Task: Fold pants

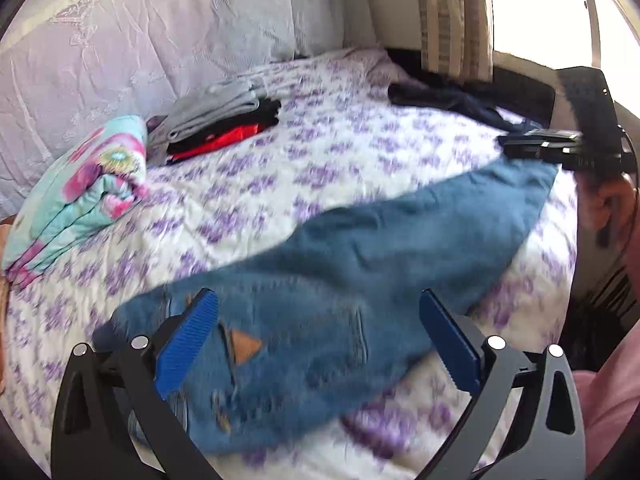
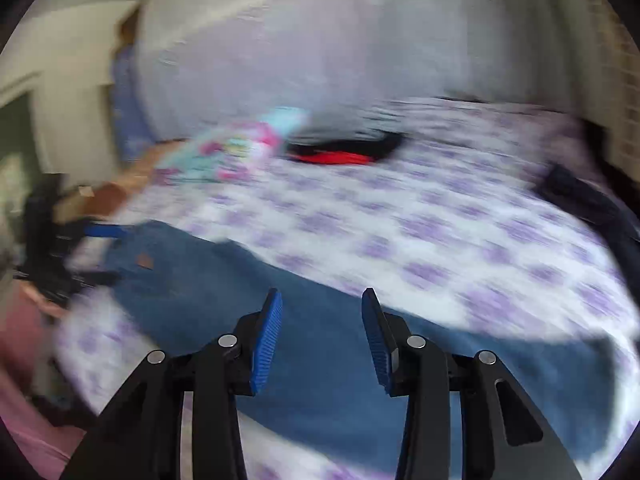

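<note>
Denim pants (image 1: 320,280) lie spread along the near edge of the bed (image 1: 320,152), waist end under your left gripper (image 1: 316,304), legs running toward your right gripper (image 2: 322,300). Both sets of jaws stand released, holding nothing. You seem to be between folds; next, grip each end and bring them together.

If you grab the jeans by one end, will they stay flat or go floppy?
Probably floppy: the jeans lie limp and rumpled on the bed, so the free part would likely hang and drag. The thick-looking denim may feel fairly heavy. Both grippers are open, holding nothing.
</note>
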Available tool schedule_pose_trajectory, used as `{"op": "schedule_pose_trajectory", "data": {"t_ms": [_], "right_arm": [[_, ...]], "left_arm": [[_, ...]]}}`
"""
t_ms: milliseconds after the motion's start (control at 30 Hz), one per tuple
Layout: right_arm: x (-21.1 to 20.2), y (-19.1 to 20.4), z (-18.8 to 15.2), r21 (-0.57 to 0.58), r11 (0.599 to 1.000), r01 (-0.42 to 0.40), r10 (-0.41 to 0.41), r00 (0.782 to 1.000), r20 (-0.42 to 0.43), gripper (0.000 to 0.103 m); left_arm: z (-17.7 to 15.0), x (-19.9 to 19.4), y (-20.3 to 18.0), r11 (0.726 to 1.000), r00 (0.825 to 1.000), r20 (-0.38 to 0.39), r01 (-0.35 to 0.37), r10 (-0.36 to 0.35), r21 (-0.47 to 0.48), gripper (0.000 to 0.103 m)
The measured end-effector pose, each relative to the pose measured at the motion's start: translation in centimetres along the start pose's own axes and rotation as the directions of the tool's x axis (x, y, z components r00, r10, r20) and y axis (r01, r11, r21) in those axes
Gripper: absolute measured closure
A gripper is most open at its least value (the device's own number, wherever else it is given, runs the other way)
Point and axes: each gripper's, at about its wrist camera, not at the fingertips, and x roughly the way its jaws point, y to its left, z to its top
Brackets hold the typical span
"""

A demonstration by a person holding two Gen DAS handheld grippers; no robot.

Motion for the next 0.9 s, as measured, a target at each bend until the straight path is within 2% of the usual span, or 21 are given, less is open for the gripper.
{"op": "schedule_pose_trajectory", "data": {"t_ms": [33, 67, 100, 133, 200, 233, 267, 333, 367, 400, 433, 467, 500, 533, 600, 667, 733, 800, 867, 900], "right_arm": [[2.7, 1.3, 1.3, 0.001, 0.994, -0.111, 0.111, 0.993, -0.029, 0.061], [5.2, 2.4, 2.2, 0.011, 0.979, -0.205, 0.206, 0.976, -0.067, 0.061], [7.0, 3.3, 2.7, 0.018, 0.963, -0.269, 0.27, 0.957, -0.105, 0.061], [9.9, 4.3, 3.2, 0.024, 0.941, -0.337, 0.336, 0.927, -0.165, 0.061], [15.2, 5.6, 3.3, 0.037, 0.914, -0.403, 0.397, 0.874, -0.281, 0.061], [17.2, 5.7, 2.9, 0.05, 0.911, -0.409, 0.402, 0.855, -0.328, 0.061], [19.2, 5.3, 2.6, 0.06, 0.916, -0.396, 0.389, 0.843, -0.371, 0.062], [21.8, 2.9, 2.1, 0.076, 0.941, -0.33, 0.33, 0.844, -0.422, 0.101], [22.0, 1.0, 2.2, 0.146, 0.935, -0.323, 0.355, 0.838, -0.415, 0.103], [21.9, -0.8, 2.4, 0.23, 0.919, -0.322, 0.389, 0.836, -0.387, 0.103], [21.0, -2.0, 2.8, 0.25, 0.923, -0.291, 0.368, 0.857, -0.361, 0.103], [19.7, -2.1, 3.3, 0.205, 0.951, -0.232, 0.292, 0.892, -0.345, 0.103], [18.0, -1.9, 4.1, 0.134, 0.982, -0.133, 0.17, 0.933, -0.318, 0.089], [17.1, -1.9, 4.6, 0.117, 0.985, -0.13, 0.16, 0.942, -0.294, 0.085], [16.1, -2.1, 5.6, 0.153, 0.967, -0.205, 0.241, 0.931, -0.274, 0.071], [16.6, -1.6, 6.1, 0.153, 0.954, -0.256, 0.293, 0.903, -0.313, 0.067], [18.0, -1.2, 6.4, 0.105, 0.965, -0.239, 0.261, 0.885, -0.386, 0.065], [19.6, -0.9, 6.1, 0.073, 0.966, -0.248, 0.253, 0.848, -0.466, 0.065], [20.3, -0.9, 5.6, 0.068, 0.955, -0.29, 0.279, 0.792, -0.543, 0.065], [20.8, -0.2, 5.5, 0.068, 0.943, -0.326, 0.303, 0.754, -0.582, 0.063]], "left_arm": [[0.2, 0.8, 0.6, 1.0, 1.0, -0.009, -0.002, 0.001, -0.011, 0.005], [0.2, 1.5, 1.0, 1.0, 1.0, -0.022, -0.008, 0.008, -0.018, 0.005], [0.1, 2.5, 1.9, 0.999, 0.999, -0.044, -0.019, 0.017, -0.033, 0.005], [-0.2, 3.4, 2.8, 0.998, 0.997, -0.072, -0.019, 0.015, -0.058, 0.005], [-1.4, 5.3, 5.6, 0.987, 0.988, -0.149, 0.008, -0.032, -0.161, 0.005], [-1.9, 5.5, 6.3, 0.98, 0.987, -0.142, 0.046, -0.075, -0.196, 0.005], [-2.2, 5.1, 6.8, 0.972, 0.988, -0.104, 0.086, -0.11, -0.217, 0.005], [-2.4, 4.6, 7.0, 0.972, 0.989, -0.091, 0.098, -0.12, -0.212, 0.005], [-2.6, 4.6, 7.1, 0.974, 0.989, -0.084, 0.099, -0.119, -0.206, 0.005], [-3.0, 4.5, 7.2, 0.973, 0.989, -0.075, 0.108, -0.125, -0.204, 0.005], [-3.2, 4.5, 7.3, 0.972, 0.989, -0.065, 0.115, -0.131, -0.206, 0.005], [-3.3, 4.5, 7.2, 0.973, 0.99, -0.059, 0.114, -0.128, -0.203, 0.005], [-3.3, 4.4, 7.0, 0.975, 0.991, -0.056, 0.108, -0.121, -0.196, 0.005], [-3.3, 4.4, 7.0, 0.975, 0.992, -0.052, 0.106, -0.118, -0.193, 0.005], [-3.3, 4.4, 7.0, 0.974, 0.992, -0.045, 0.11, -0.121, -0.196, 0.005], [-3.3, 4.3, 7.0, 0.974, 0.991, -0.04, 0.114, -0.124, -0.196, 0.005], [-3.4, 4.4, 7.0, 0.974, 0.992, -0.038, 0.114, -0.124, -0.194, 0.005], [-3.4, 4.4, 6.9, 0.975, 0.992, -0.036, 0.113, -0.122, -0.191, 0.005], [-3.4, 4.5, 6.9, 0.976, 0.992, -0.036, 0.11, -0.119, -0.185, 0.005], [-3.4, 4.5, 6.8, 0.977, 0.992, -0.037, 0.109, -0.118, -0.182, 0.005]]}}
